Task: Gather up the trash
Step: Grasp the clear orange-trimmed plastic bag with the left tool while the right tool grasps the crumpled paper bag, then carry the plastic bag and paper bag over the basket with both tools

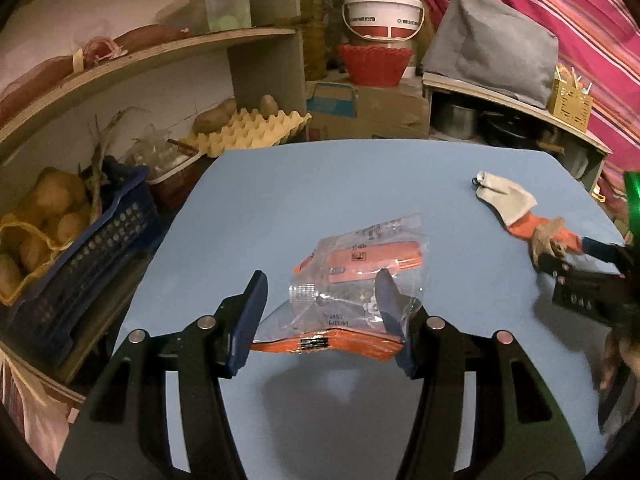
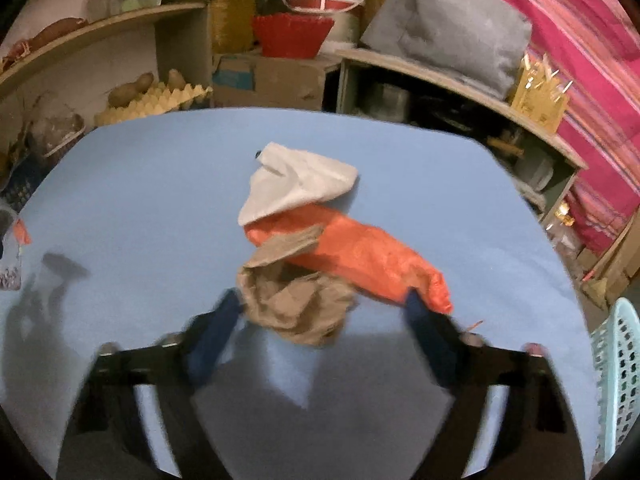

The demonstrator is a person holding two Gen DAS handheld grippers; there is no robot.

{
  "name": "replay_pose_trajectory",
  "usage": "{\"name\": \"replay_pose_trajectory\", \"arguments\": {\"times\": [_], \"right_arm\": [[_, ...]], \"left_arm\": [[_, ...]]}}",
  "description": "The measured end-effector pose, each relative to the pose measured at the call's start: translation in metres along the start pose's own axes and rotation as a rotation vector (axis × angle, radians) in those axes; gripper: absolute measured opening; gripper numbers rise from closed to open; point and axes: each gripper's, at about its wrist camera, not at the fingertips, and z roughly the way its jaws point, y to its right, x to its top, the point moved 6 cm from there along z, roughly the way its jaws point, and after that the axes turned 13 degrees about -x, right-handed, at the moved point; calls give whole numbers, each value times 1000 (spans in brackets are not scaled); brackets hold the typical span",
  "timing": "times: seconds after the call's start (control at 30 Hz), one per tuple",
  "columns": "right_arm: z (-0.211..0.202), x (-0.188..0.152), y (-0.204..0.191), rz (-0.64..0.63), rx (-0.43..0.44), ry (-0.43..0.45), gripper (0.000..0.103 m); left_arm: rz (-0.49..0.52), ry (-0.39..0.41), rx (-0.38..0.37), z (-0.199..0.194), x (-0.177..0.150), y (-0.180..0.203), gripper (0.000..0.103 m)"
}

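Note:
A clear plastic wrapper with orange print [image 1: 352, 280] lies on the blue table [image 1: 320, 184]. My left gripper [image 1: 324, 292] is open, its two blue fingers either side of the wrapper's near end. A pile of trash lies further right: white cloth [image 2: 296, 180], an orange wrapper [image 2: 360, 260] and crumpled brown paper [image 2: 300, 304]. My right gripper [image 2: 324, 304] is open around the brown paper, blurred. The pile [image 1: 520, 216] and the right gripper [image 1: 576, 276] also show in the left wrist view.
Shelves at the left hold an egg tray with potatoes [image 1: 248, 128] and a blue crate [image 1: 80, 248]. A red basket [image 1: 376, 64], white bucket [image 1: 382, 8] and cardboard box stand behind. A pale green basket [image 2: 620, 380] stands off the table's right edge.

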Motion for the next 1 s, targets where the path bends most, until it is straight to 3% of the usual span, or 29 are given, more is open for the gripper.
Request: {"name": "replay_pose_trajectory", "arguments": {"times": [0.07, 0.33, 0.5, 0.67, 1.0], "right_arm": [[1, -2, -4, -12, 22, -11, 55], [-28, -1, 3, -20, 45, 68, 54], [-48, -1, 35, -15, 34, 101, 54], [-57, -5, 99, 45, -2, 106, 54], [-67, -24, 241, 229, -64, 101, 54]], "left_arm": [[1, -2, 2, -3, -5, -2, 55], [21, 27, 1, -19, -1, 9, 55], [27, 62, -35, -31, 10, 37, 55], [73, 88, -50, -36, 18, 78, 55], [154, 102, -157, -36, 30, 195, 55]]}}
